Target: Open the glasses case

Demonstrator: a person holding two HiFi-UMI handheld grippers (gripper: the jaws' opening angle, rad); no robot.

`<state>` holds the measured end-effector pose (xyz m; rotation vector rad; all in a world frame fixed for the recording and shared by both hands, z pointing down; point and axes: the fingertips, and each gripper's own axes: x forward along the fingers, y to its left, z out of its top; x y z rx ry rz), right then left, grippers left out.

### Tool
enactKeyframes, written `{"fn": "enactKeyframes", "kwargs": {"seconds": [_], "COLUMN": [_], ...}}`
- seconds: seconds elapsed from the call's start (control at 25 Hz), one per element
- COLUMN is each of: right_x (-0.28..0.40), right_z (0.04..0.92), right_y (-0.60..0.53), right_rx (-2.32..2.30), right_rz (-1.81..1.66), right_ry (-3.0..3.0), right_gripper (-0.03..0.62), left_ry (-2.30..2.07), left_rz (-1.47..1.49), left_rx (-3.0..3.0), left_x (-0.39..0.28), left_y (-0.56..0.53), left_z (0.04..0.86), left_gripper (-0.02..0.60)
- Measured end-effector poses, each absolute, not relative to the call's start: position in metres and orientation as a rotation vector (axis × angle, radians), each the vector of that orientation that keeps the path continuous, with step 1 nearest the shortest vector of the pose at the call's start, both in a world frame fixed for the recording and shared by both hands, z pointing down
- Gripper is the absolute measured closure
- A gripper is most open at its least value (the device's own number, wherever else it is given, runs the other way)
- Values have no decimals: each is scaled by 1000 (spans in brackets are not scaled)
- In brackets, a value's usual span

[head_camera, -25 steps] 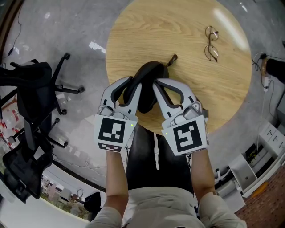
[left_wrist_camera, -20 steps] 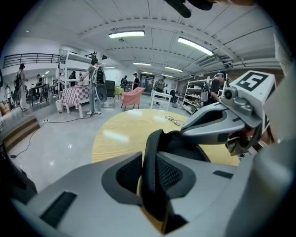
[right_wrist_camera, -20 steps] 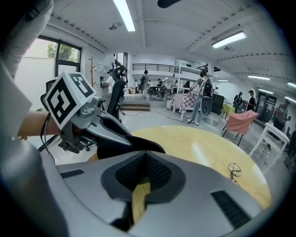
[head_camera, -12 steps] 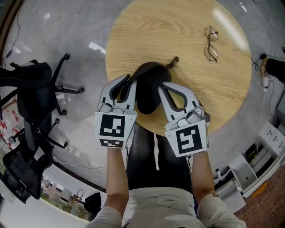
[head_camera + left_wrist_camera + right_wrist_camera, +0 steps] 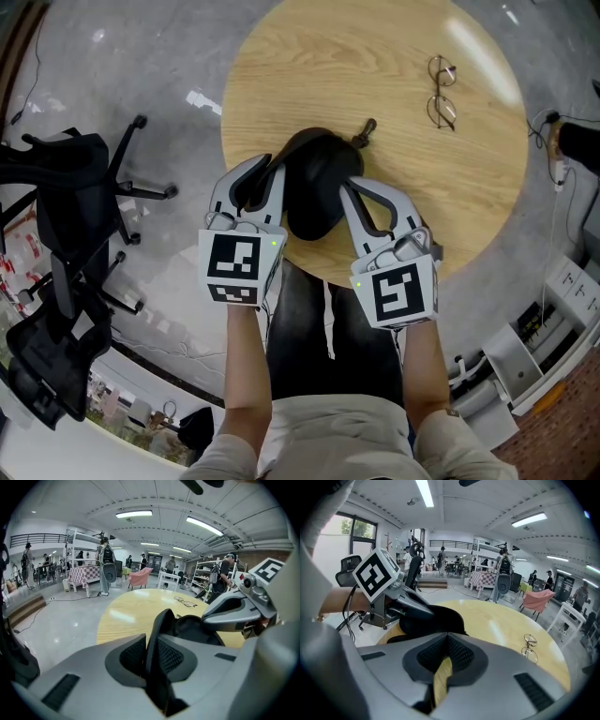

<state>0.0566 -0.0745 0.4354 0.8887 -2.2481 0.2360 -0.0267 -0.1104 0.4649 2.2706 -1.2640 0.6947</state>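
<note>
The black glasses case (image 5: 314, 183) lies near the front edge of the round wooden table (image 5: 375, 66). My left gripper (image 5: 274, 171) is at its left side. In the left gripper view the left gripper (image 5: 152, 641) is shut on a thin black edge of the case (image 5: 197, 627). My right gripper (image 5: 349, 186) rests against the case's right side. In the right gripper view the right gripper (image 5: 447, 637) has its tips together, and only table wood shows in the slit behind them. The case (image 5: 436, 618) sits just beyond and to the left.
A pair of wire-framed glasses (image 5: 442, 92) lies at the table's far right. A small brown toggle (image 5: 364, 129) sticks out past the case. A black office chair (image 5: 66, 187) stands on the floor to the left. The person's legs are below the table edge.
The case looked like a narrow arch between both grippers and now appears as a broader oval. The right gripper slid a little right and toward the table's front edge. The left gripper barely moved.
</note>
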Motion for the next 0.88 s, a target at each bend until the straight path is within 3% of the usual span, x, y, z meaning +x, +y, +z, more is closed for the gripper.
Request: {"fn": "enactKeyframes", "kwargs": {"seconds": [0.88], "right_x": [65], "right_z": [446], "right_y": [-73], "right_rx": [923], "right_rz": [264], "right_ry": [-2209], "right_gripper": [576], "left_ry": [-1263], "left_rz": [710], "left_rx": [2263], "left_x": [-25], "left_y": [-111], "left_z": [471], "left_gripper": [520]}}
